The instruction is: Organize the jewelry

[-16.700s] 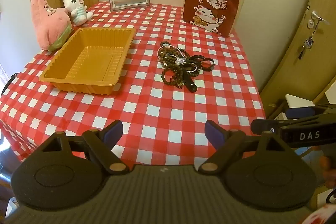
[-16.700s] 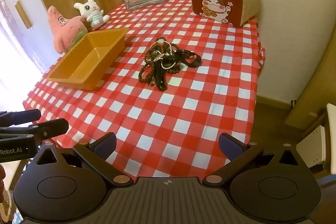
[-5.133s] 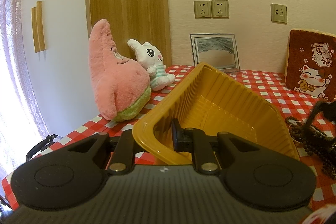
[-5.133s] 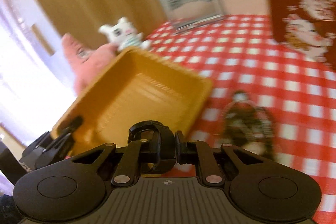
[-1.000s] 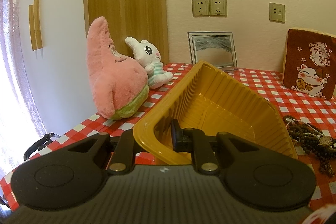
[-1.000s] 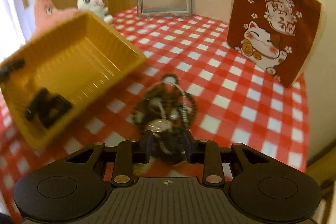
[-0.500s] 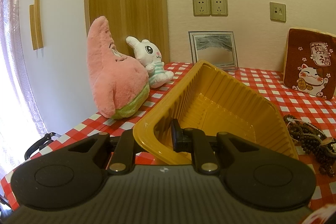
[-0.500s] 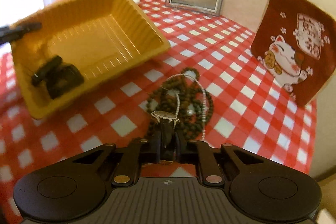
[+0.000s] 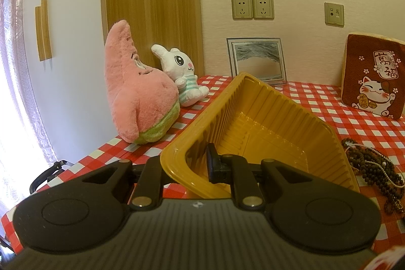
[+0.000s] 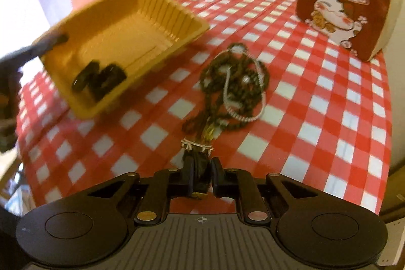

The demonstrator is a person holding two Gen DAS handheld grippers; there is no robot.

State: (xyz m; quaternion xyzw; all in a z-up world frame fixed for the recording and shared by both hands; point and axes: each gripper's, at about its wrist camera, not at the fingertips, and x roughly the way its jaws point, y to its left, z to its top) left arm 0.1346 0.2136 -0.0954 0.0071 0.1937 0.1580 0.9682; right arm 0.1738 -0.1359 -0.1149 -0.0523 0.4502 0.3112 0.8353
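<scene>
Left tongs (image 9: 200, 166) clamp the tilted yellow tray's (image 9: 265, 103) rim; right tongs (image 10: 201, 177), just closing, grip a dark watch (image 10: 198, 168) at six o'clock of the beads (image 10: 235, 82).

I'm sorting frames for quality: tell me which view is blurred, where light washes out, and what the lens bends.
Right wrist view: motion blur smears the yellow tray, the dark pieces in it and the checked cloth; window glare whitens the upper left. Left wrist view: sharp, but the window edge at far left is blown out, and the fisheye bows the wooden panel.
</scene>
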